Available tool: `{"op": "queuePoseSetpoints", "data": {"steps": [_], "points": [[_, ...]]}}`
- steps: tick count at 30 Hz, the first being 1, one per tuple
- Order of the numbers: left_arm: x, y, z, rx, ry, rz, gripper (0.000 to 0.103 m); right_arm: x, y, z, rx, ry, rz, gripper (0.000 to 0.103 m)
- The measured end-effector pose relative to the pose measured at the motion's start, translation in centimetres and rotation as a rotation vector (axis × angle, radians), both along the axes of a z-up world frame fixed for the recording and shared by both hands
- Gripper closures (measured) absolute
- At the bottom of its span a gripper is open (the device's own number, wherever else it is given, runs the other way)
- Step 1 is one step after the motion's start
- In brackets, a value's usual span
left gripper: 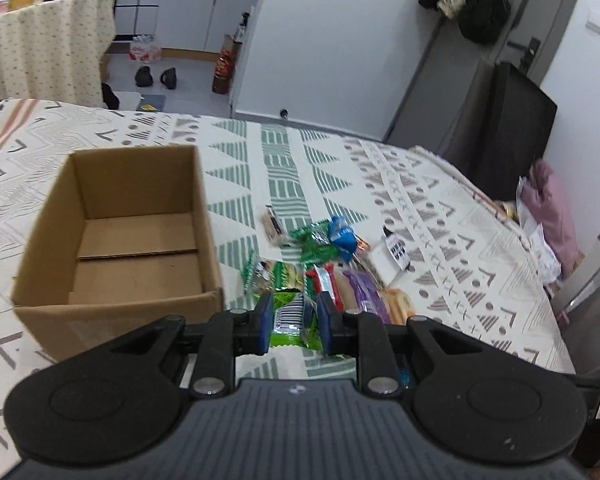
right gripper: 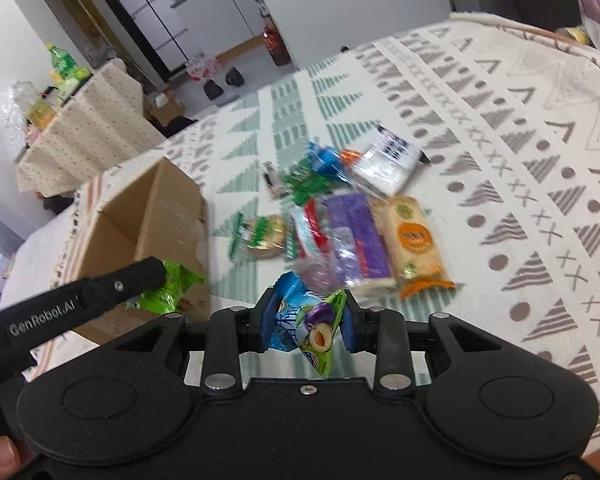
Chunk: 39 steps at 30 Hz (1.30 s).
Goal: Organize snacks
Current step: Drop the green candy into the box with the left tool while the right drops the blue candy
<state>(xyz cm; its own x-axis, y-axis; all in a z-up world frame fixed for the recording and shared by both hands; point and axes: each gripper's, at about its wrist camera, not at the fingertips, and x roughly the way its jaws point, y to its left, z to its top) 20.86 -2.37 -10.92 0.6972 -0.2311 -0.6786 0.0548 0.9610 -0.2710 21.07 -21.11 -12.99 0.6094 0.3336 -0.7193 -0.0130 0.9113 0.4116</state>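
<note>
The cardboard box (left gripper: 116, 240) stands open on the patterned cloth (left gripper: 440, 208), and in the left wrist view its floor shows bare, with no snack inside, so by my reading the sorting has hardly begun; just to the right of the box the left gripper (left gripper: 291, 322) has its fingers pressed onto a green packet (left gripper: 290, 316), which hangs at the box's near right corner and not yet over the opening; further right of the box lies the pile of snacks (left gripper: 328, 264), loosely heaped on the cloth: a round biscuit pack with green edges (right gripper: 260, 236) nearest the box, then a red and white wrapper (right gripper: 310, 228), a purple bar (right gripper: 354, 232) touching it, and an orange-labelled pack (right gripper: 414, 240) on the far side from the box; behind these, further from the box's front, sit green wrappers (right gripper: 304, 186), a blue wrapper (right gripper: 324, 160) and a white pack with dark print (right gripper: 388, 160); the right gripper (right gripper: 306, 326) pinches a blue and green plum sweet packet (right gripper: 308, 324), held in front of the pile and well to the right of the box; judged from this, two snacks are in hand and none is stowed, while about seven or more wait on the cloth, so nearly all of the task is left
</note>
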Motion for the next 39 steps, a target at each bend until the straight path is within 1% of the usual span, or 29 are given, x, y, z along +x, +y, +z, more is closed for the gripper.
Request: {"op": "queuePoseSetpoints", "data": {"steps": [5,10,20,26,30,33,34,36,37,38,39], "points": [[-0.7,1.4,1.2,-0.015,-0.036,0.031,0.081,-0.1,1.2,1.5,0.016,-0.044,0.020,0.071],[-0.7,2.8,1.9,-0.038,-0.055,0.070,0.081,0.4,2.5,2.6,0.027,-0.075,0.037,0.071],[0.3,6.2,1.8,-0.072,-0.060,0.169,0.081,2.7,6.1,3.4,0.068,-0.111,0.118,0.071],[1.2,8.5,1.1,-0.069,-0.046,0.253,0.081,4.2,8.4,3.5,0.089,-0.118,0.169,0.071],[1.7,10.0,0.5,-0.066,-0.026,0.331,0.081,5.2,9.7,3.3,0.101,-0.109,0.191,0.071],[1.9,11.0,0.0,-0.048,-0.011,0.400,0.080,5.9,10.7,3.3,0.110,-0.108,0.205,0.071],[1.9,11.3,-0.1,-0.033,-0.007,0.430,0.077,6.1,11.0,3.3,0.113,-0.107,0.208,0.071],[2.1,11.8,-0.3,-0.023,0.003,0.465,0.076,6.5,11.6,3.3,0.121,-0.106,0.214,0.071],[2.1,12.1,-0.5,-0.033,0.009,0.472,0.072,6.7,11.8,3.3,0.125,-0.109,0.220,0.070],[2.2,12.4,-0.6,-0.046,0.015,0.476,0.066,6.9,12.1,3.4,0.129,-0.114,0.223,0.067],[2.2,12.6,-0.6,-0.057,0.021,0.481,0.062,7.0,12.1,3.4,0.131,-0.115,0.217,0.066]]}}
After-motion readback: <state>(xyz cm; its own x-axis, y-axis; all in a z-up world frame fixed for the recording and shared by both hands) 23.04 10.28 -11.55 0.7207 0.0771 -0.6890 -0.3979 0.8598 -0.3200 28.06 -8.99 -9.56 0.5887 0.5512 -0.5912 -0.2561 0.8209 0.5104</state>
